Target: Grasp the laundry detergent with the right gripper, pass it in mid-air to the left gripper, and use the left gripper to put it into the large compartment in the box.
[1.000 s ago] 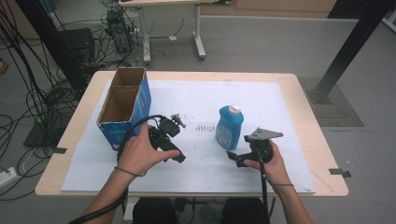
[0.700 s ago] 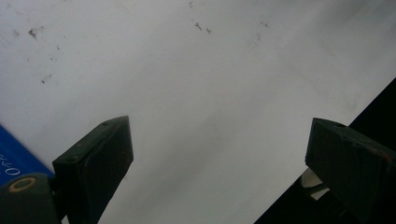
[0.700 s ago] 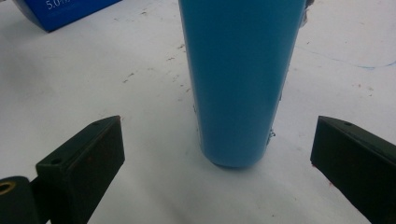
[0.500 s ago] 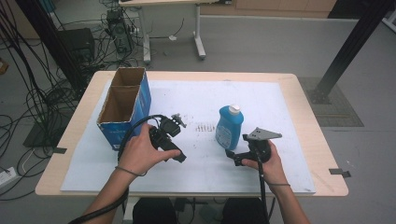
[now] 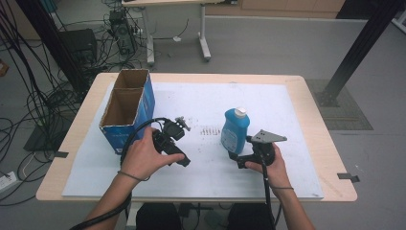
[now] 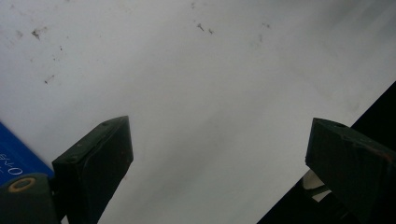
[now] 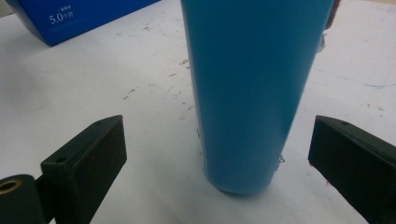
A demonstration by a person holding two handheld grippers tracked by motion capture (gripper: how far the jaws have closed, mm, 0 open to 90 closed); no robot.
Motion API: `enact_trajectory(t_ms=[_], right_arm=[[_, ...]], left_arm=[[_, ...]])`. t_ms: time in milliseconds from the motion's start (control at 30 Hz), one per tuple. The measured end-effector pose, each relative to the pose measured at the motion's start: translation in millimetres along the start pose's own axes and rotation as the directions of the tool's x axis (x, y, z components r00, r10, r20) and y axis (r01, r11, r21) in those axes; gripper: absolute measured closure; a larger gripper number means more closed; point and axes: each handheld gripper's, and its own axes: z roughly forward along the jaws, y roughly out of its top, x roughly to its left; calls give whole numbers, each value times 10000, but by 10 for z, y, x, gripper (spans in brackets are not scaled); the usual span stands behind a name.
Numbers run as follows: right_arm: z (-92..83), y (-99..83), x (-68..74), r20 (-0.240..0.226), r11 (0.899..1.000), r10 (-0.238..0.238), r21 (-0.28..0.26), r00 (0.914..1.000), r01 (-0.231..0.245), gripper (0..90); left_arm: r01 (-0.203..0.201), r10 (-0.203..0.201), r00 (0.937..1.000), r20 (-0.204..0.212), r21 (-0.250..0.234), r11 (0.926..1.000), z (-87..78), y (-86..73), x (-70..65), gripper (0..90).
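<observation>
A blue bottle (image 5: 234,132) with a white cap stands upright on the white sheet (image 5: 268,100), right of centre. My right gripper (image 5: 239,160) sits just right of and nearer than the bottle, jaws wide open. In the right gripper view the bottle (image 7: 247,84) rises centred ahead of the right gripper (image 7: 217,135), with neither jaw touching it. An open-topped blue cardboard box (image 5: 125,111) stands at the left. My left gripper (image 5: 181,158) is held beside it over bare paper, open and holding nothing (image 6: 219,135). A corner of the blue box (image 6: 18,158) shows at its left.
The wooden table's (image 5: 316,120) front edge lies just behind both hands. Small dark specks (image 5: 208,130) mark the paper between the grippers. Cables and equipment (image 5: 72,52) crowd the floor at the left. A black post (image 5: 356,52) stands at the right.
My right gripper has edged slightly left toward the bottle. The left hand, the bottle and the box have not moved.
</observation>
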Motion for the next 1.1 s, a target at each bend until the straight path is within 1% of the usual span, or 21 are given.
enact_trajectory(t_ms=[400,533,800,1100], right_arm=[[69,-25,-18,-5,9998,82,-155,10000,-82,42],[94,-39,-37,-32,9997,171,-201,9998,-171,43],[149,-55,-58,88,9993,262,-273,9996,-260,44],[210,-95,-92,50,9978,454,-496,9990,-450,44]], left_arm=[[-23,23,10000,34,-8,10000,3,7,5,79],[-21,21,10000,27,-13,10000,0,9,5,79],[-26,26,10000,40,5,10000,8,17,2,79],[-29,29,10000,42,-2,10000,4,16,5,79]])
